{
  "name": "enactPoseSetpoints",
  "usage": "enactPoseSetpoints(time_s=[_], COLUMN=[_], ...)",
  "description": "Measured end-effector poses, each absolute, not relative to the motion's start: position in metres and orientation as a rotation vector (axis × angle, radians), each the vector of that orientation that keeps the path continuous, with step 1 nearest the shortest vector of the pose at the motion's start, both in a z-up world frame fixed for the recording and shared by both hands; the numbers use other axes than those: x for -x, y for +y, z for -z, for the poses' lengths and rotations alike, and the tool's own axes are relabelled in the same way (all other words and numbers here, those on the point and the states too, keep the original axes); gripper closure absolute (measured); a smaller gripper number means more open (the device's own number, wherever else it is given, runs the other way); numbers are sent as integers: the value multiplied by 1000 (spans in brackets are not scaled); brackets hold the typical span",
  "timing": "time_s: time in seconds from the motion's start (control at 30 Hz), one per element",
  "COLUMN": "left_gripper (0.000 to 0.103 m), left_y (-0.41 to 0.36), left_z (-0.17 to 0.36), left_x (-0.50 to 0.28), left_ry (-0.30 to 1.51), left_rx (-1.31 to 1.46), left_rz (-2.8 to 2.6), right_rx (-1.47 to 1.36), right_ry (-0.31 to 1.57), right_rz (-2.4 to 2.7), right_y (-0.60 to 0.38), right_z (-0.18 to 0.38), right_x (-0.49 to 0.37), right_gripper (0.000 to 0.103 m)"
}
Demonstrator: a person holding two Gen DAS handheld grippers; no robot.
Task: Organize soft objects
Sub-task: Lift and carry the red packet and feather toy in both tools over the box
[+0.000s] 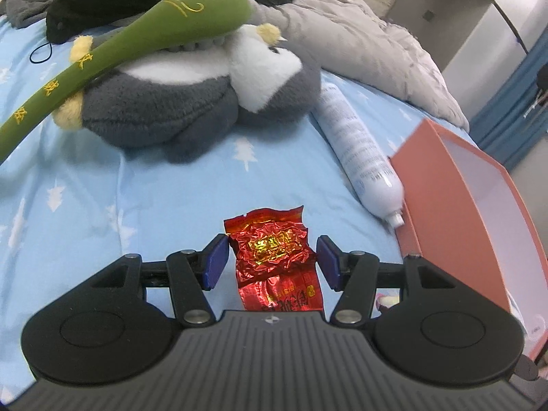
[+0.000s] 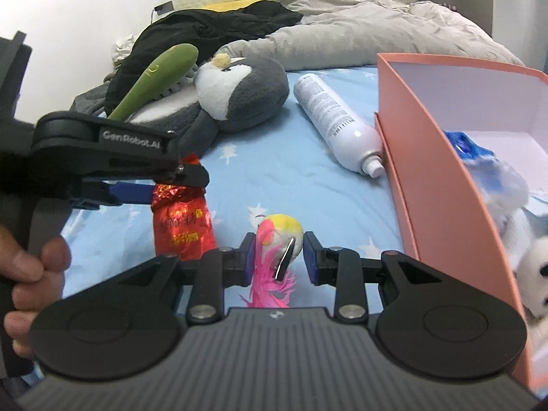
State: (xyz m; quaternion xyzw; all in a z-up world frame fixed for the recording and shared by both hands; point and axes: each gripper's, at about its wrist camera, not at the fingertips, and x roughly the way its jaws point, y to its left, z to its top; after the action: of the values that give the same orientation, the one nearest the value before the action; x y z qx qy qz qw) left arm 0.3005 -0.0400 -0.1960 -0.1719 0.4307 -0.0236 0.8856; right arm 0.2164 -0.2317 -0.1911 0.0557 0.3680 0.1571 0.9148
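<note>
A crumpled red foil packet (image 1: 274, 250) sits between the blue pads of my left gripper (image 1: 273, 262), which is shut on it. In the right wrist view the same packet (image 2: 183, 226) hangs from the left gripper (image 2: 174, 185) above the blue sheet. My right gripper (image 2: 279, 258) is shut on a small pink and yellow fluffy toy (image 2: 274, 243) with a metal clip. To the right stands an open salmon-coloured box (image 2: 438, 185) holding a blue and white soft item (image 2: 479, 157) and a white plush (image 2: 534, 274).
A grey and white penguin plush (image 1: 178, 102) lies further back on the bed, with a long green padded stick (image 1: 137, 41) across it. A white spray bottle (image 1: 356, 144) lies beside the box (image 1: 455, 212). Black clothing (image 2: 212, 27) and a grey duvet (image 2: 376, 30) are piled behind. A hand (image 2: 30, 274) holds the left gripper's handle.
</note>
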Motion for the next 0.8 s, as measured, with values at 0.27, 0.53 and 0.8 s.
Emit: enactPoseSetpoints(time_s=[0.27, 0.53, 0.8], left_gripper=[41, 41, 40], left_y=[-62, -77, -85], left_z=[182, 176, 162], left_x=[-266, -236, -214], left_ry=[899, 923, 912], left_rx=[270, 184, 146], left_rz=[107, 156, 186], right_rx=[-142, -184, -188], right_ry=[739, 719, 701], right_rz=[-294, -258, -237], right_y=[-249, -264, -277], right_z=[176, 169, 160], right_x=[-183, -155, -139], right_gripper=[71, 71, 71])
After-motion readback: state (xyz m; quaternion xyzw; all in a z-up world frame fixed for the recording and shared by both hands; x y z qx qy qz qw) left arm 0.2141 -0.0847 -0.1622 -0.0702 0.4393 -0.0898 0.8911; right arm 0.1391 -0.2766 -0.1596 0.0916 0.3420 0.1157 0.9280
